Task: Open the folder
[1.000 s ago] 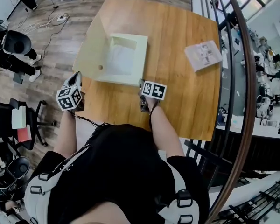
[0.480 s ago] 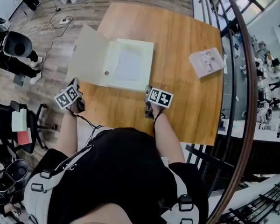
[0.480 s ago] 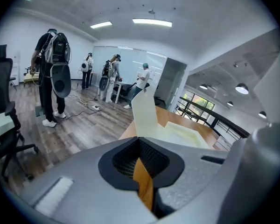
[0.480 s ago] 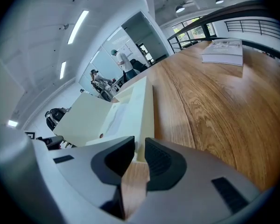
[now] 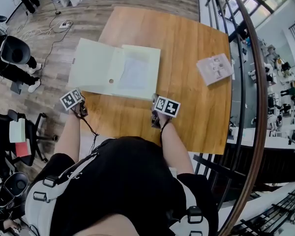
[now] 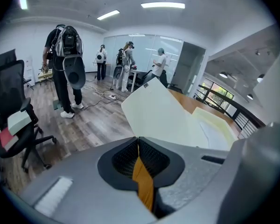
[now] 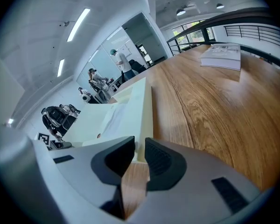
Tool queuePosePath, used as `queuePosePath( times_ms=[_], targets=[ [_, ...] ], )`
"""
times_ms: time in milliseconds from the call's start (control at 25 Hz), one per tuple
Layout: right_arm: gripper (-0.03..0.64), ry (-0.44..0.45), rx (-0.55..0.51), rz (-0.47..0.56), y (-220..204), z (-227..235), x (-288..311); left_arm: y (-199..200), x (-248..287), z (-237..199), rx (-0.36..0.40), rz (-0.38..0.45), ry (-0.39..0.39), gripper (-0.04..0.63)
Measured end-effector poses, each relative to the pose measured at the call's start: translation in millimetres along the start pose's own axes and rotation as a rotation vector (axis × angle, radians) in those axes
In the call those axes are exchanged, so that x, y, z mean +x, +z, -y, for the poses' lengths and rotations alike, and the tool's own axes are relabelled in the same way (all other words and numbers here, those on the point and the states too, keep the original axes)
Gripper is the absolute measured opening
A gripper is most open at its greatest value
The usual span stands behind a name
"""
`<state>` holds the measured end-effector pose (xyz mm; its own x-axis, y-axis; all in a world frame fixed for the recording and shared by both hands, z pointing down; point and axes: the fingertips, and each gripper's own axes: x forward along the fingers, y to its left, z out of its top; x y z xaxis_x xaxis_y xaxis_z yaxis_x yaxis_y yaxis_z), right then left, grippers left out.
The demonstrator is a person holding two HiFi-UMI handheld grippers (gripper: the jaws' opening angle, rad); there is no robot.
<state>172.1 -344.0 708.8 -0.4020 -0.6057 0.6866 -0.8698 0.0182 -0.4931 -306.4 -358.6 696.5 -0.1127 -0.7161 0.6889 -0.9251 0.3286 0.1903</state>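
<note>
The left claw (image 6: 138, 138) has its jaws pressed together on the near corner of the folder's (image 5: 155, 73) cover (image 6: 163, 113). The cream cover fans up and away from the seam, out past the desk's (image 5: 187, 58) left edge and over the wood floor (image 6: 88, 125). Left of this claw stands a black chair (image 6: 9, 101). Well beyond it a person (image 6: 65, 59) wearing a backpack rig stands on the floor, with others farther back by a glass wall.

The right claw (image 7: 140, 138) has its jaws a little apart. The folder's near right corner fills the gap, and both pads sit against it. From the tips the folder's thick edge runs straight ahead. The folder lies open and flat on the desk, with a pale sheet (image 5: 134, 72) inside, ahead and to the left. Ahead to the right, well apart across bare wood, a booklet (image 7: 221, 56) lies near the far edge by a railing (image 7: 252, 29).
</note>
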Motion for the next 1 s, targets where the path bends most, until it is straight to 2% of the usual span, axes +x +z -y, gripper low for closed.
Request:
queuePosePath(
  times_ms=[160,320,440,640,840,1000],
  targets=[
    [0.071,-0.010,0.000,0.006,-1,1,0,-12,17,-9,-0.006,-0.063,0.014,0.008],
    [0.071,-0.011,-0.003,0.002,-1,-1,-3,-17,23,-14,0.079,-0.119,0.033,0.025],
    [0.071,-0.014,-0.013,-0.001,0,1,-4,-17,22,-12,0.108,-0.128,0.031,0.046],
    [0.072,-0.017,0.006,0.016,0,5,-6,-5,9,-7,0.063,-0.083,-0.052,0.065],
    [0.072,-0.055,-0.023,0.030,3,3,-7,19,-23,3,0.119,0.019,-0.073,0.083],
    [0.072,-0.082,-0.106,0.079,16,-4,-20,42,-61,7,0.156,0.131,-0.064,0.083]
  ],
)
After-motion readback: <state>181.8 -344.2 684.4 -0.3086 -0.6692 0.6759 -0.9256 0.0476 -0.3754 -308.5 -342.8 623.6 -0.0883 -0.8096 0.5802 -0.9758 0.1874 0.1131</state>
